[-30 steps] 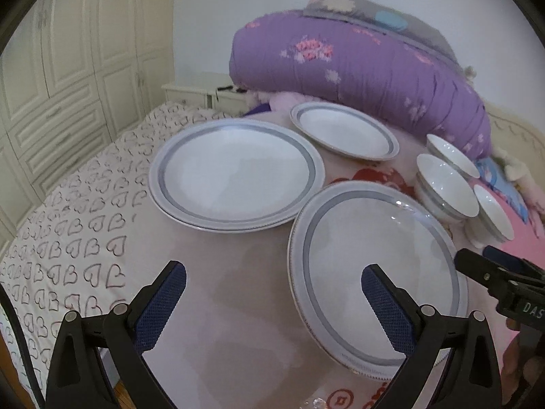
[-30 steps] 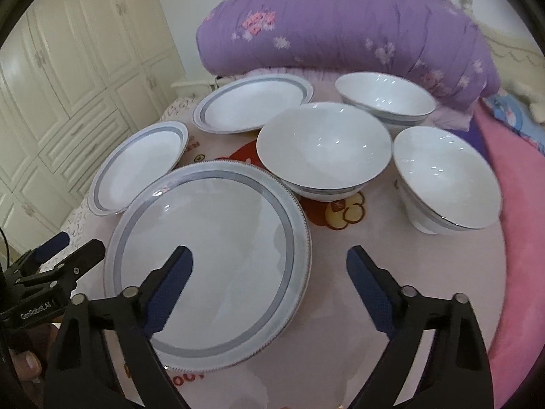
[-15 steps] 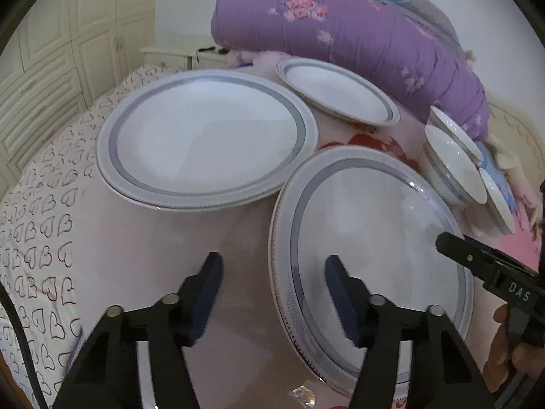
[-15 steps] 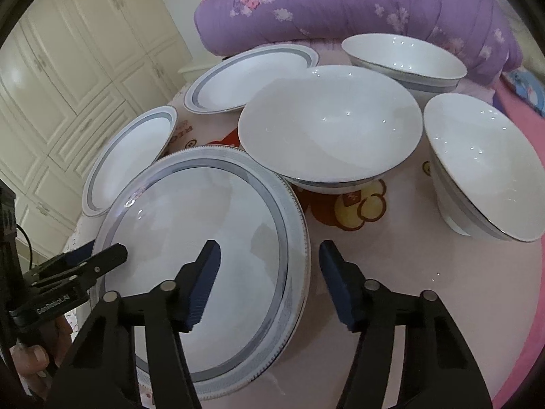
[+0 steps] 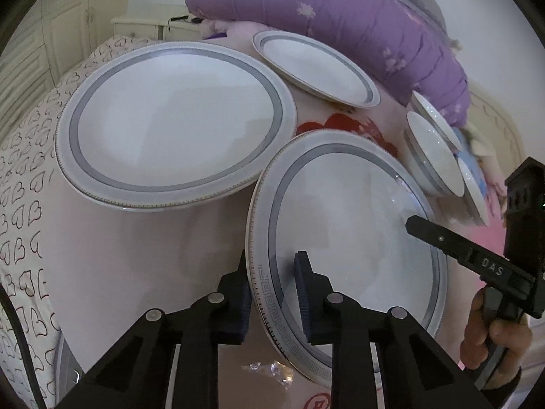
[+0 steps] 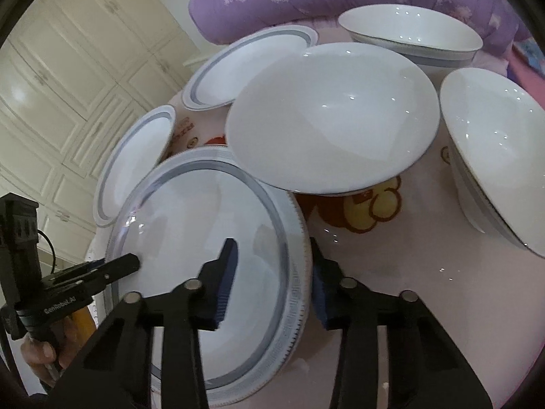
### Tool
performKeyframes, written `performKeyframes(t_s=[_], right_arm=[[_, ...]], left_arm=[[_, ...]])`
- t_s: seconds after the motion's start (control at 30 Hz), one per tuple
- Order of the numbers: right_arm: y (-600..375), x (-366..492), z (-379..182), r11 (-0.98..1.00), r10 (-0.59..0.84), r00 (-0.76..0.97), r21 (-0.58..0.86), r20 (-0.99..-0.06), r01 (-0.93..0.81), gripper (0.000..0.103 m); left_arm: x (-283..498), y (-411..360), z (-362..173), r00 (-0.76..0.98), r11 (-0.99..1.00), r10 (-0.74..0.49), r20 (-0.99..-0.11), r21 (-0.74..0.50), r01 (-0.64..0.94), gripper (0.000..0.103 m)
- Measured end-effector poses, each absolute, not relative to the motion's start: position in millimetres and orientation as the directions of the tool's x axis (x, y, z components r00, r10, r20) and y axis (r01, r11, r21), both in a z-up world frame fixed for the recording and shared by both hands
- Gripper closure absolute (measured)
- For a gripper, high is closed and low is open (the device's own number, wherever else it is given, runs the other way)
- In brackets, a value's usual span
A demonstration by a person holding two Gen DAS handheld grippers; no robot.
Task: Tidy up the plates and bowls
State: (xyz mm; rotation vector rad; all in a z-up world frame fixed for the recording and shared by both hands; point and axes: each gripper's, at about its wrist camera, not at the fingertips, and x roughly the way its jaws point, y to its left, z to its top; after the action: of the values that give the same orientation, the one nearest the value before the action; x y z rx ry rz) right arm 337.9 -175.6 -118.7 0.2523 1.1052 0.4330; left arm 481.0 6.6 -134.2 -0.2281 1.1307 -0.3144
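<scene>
A large white plate with a grey band lies nearest on the pink bed cover. My left gripper straddles its near-left rim, one finger outside the edge and one over the plate. Its jaws are closing with the rim between them. My right gripper straddles the opposite rim the same way. It is closing too, with a clear gap left at the inner pad. Each gripper shows in the other's view: the right gripper and the left gripper. The plate rests flat.
A second large plate lies to the left and a smaller plate further back. Three white bowls stand close behind the near plate. A purple quilt lies behind and a wardrobe stands at the left.
Both grippers came down and forward onto the near plate's opposite rims. Their jaws went from wide open to narrow around the rim. The plate has not moved.
</scene>
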Motion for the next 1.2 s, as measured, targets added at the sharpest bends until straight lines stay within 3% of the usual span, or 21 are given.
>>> performKeyframes(t_s=[0.03,0.13,0.7,1.2], right_arm=[[-176,338,-119,0.896,0.444,0.379,0.392,-0.812,-0.209,0.078],[-181,338,-120,0.892,0.452,0.374,0.409,-0.81,-0.192,0.081],[-181,322,-115,0.858,0.514,0.321,0.479,-0.795,-0.188,0.084],[-170,278,-97,0.846,0.529,0.302,0.463,-0.793,-0.266,0.084]], left_arm=[[481,8,-134,0.384,0.931,-0.365,-0.848,-0.343,0.128,0.084],[478,11,-131,0.379,0.929,-0.368,-0.849,-0.351,0.116,0.084],[446,18,-110,0.356,0.941,-0.328,-0.875,-0.336,0.041,0.083],[370,29,-77,0.39,0.95,-0.277,-0.878,-0.312,-0.027,0.081]])
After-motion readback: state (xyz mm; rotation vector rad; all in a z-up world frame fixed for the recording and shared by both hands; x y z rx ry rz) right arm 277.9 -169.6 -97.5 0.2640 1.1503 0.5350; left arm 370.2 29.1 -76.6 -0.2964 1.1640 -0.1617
